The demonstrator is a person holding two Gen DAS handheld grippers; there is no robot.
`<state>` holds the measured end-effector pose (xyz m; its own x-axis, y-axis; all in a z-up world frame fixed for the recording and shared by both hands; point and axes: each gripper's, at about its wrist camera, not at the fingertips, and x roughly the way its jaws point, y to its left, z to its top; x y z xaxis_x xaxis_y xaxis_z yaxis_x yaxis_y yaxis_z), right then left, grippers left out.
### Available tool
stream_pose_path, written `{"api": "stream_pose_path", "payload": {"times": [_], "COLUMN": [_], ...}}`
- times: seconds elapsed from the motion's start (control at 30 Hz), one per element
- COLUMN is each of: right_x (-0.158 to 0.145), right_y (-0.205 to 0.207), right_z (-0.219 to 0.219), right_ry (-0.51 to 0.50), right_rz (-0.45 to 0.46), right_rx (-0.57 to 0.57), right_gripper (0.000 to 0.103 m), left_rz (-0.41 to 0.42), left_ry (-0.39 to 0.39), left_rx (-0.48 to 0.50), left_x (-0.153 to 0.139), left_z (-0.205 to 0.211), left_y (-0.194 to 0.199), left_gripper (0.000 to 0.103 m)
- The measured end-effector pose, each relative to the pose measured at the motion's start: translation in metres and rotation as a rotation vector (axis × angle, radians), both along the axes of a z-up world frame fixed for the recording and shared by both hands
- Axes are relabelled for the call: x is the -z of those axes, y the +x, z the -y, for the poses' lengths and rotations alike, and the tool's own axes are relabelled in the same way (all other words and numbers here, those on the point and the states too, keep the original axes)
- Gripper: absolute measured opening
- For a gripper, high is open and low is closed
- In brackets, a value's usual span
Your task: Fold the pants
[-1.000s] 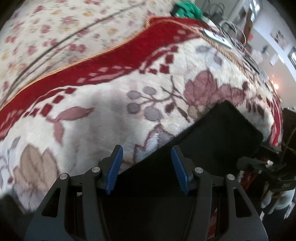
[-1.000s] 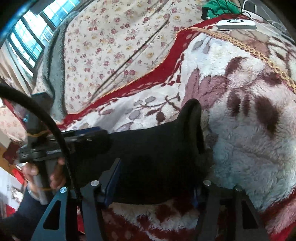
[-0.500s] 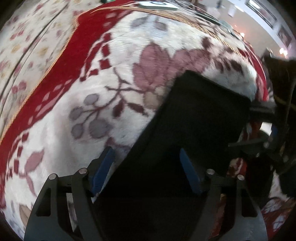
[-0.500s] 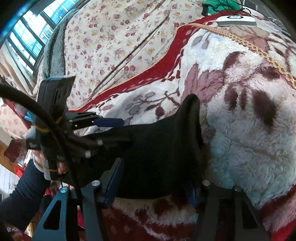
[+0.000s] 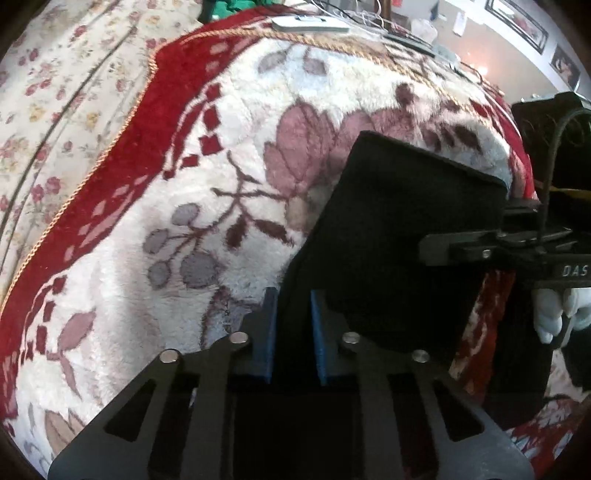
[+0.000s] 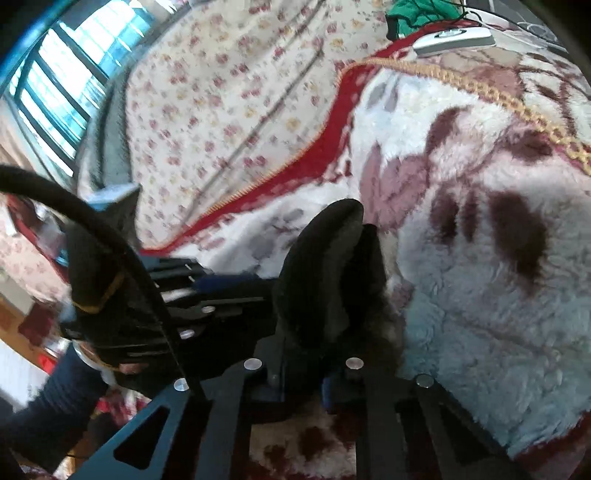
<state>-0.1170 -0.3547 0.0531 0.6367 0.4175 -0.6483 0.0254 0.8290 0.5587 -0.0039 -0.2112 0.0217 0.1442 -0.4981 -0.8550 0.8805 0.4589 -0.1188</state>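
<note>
The black pants [image 5: 399, 229] lie as a folded dark slab on the fluffy white and red flowered blanket [image 5: 207, 192]. My left gripper [image 5: 293, 295] is shut on the near edge of the pants, blue pads pressed on the cloth. My right gripper [image 6: 306, 354] is shut on the other end of the pants [image 6: 328, 273], which bunches up between its fingers. The right gripper also shows in the left wrist view [image 5: 517, 251] at the pants' far right edge. The left gripper shows in the right wrist view [image 6: 184, 295], blurred.
A floral bedsheet [image 6: 236, 96] lies beyond the blanket. A white flat device [image 5: 310, 25] and cables rest at the blanket's far edge, with green cloth [image 6: 417, 13] behind. A window [image 6: 62, 77] is at far left.
Both grippers have closed on the pants; half a second ago their jaws were wide apart around the cloth. The pants' end has bunched up in the right gripper.
</note>
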Motion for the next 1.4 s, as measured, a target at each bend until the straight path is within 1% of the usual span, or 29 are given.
{"api": "stream_pose_path", "payload": {"times": [0.1, 0.23, 0.3, 0.53, 0.57, 0.67, 0.73, 0.77, 0.87, 0.93, 1.0, 1.1, 1.17, 1.2, 1.23, 1.27, 1.3, 1.33, 1.37, 1.4], "right_x": [-0.010, -0.034, -0.047, -0.082, -0.087, -0.096, -0.096, -0.095, -0.088, -0.081, -0.067, -0.038, -0.020, -0.012, -0.005, 0.000, 0.001, -0.002, -0.006, -0.016], "right_y": [-0.006, -0.012, -0.012, -0.008, -0.008, -0.004, -0.002, -0.001, 0.006, 0.012, 0.021, 0.036, 0.046, 0.050, 0.054, 0.057, 0.059, 0.058, 0.056, 0.049], "right_z": [-0.001, -0.014, -0.022, -0.064, -0.072, -0.097, -0.113, -0.121, -0.156, -0.176, -0.203, -0.236, -0.256, -0.266, -0.275, -0.280, -0.280, -0.278, -0.273, -0.267], "right_ry": [0.039, 0.041, 0.038, 0.030, 0.028, 0.031, 0.046, 0.050, 0.063, 0.058, 0.043, 0.025, -0.006, -0.022, -0.025, -0.001, 0.045, 0.102, 0.147, 0.194], "right_rz": [0.053, 0.117, 0.145, 0.229, 0.240, 0.260, 0.263, 0.261, 0.248, 0.231, 0.197, 0.134, 0.101, 0.084, 0.064, 0.045, 0.034, 0.031, 0.042, 0.076], "right_rx": [-0.001, -0.032, -0.053, -0.156, -0.173, -0.227, -0.265, -0.284, -0.360, -0.402, -0.450, -0.503, -0.515, -0.517, -0.514, -0.514, -0.514, -0.526, -0.542, -0.565], "right_gripper": [0.011, 0.011, 0.011, 0.011, 0.011, 0.011, 0.011, 0.011, 0.011, 0.011, 0.011, 0.011, 0.011, 0.015, 0.016, 0.018, 0.025, 0.030, 0.030, 0.030], "left_rz": [0.014, 0.027, 0.048, 0.071, 0.075, 0.078, 0.072, 0.074, 0.059, 0.071, 0.077, 0.048, 0.010, -0.008, -0.016, -0.019, -0.015, -0.012, -0.017, -0.028], "left_ry": [-0.020, -0.062, -0.084, -0.166, -0.179, -0.223, -0.248, -0.248, -0.241, -0.223, -0.214, -0.202, -0.228, -0.247, -0.257, -0.266, -0.279, -0.290, -0.302, -0.320], "left_rx": [-0.028, -0.064, -0.077, -0.156, -0.170, -0.227, -0.277, -0.298, -0.397, -0.478, -0.585, -0.768, -0.829, -0.863, -0.879, -0.892, -0.910, -0.925, -0.929, -0.924], "left_x": [-0.006, -0.023, -0.034, -0.067, -0.071, -0.082, -0.087, -0.086, -0.079, -0.072, -0.063, -0.047, -0.042, -0.039, -0.039, -0.040, -0.042, -0.044, -0.046, -0.048], "left_z": [-0.007, -0.019, -0.023, -0.066, -0.073, -0.103, -0.128, -0.136, -0.174, -0.199, -0.231, -0.281, -0.305, -0.317, -0.322, -0.327, -0.333, -0.338, -0.338, -0.339], "left_y": [-0.003, -0.009, -0.014, -0.026, -0.027, -0.028, -0.028, -0.027, -0.025, -0.025, -0.024, -0.022, -0.023, -0.024, -0.024, -0.028, -0.032, -0.035, -0.035, -0.038], "left_gripper": [0.011, 0.010, 0.010, 0.010, 0.007, 0.007, 0.007, 0.007, 0.007, 0.007, 0.007, 0.007, 0.007, 0.007, 0.007, 0.007, 0.008, 0.014, 0.024, 0.028]}}
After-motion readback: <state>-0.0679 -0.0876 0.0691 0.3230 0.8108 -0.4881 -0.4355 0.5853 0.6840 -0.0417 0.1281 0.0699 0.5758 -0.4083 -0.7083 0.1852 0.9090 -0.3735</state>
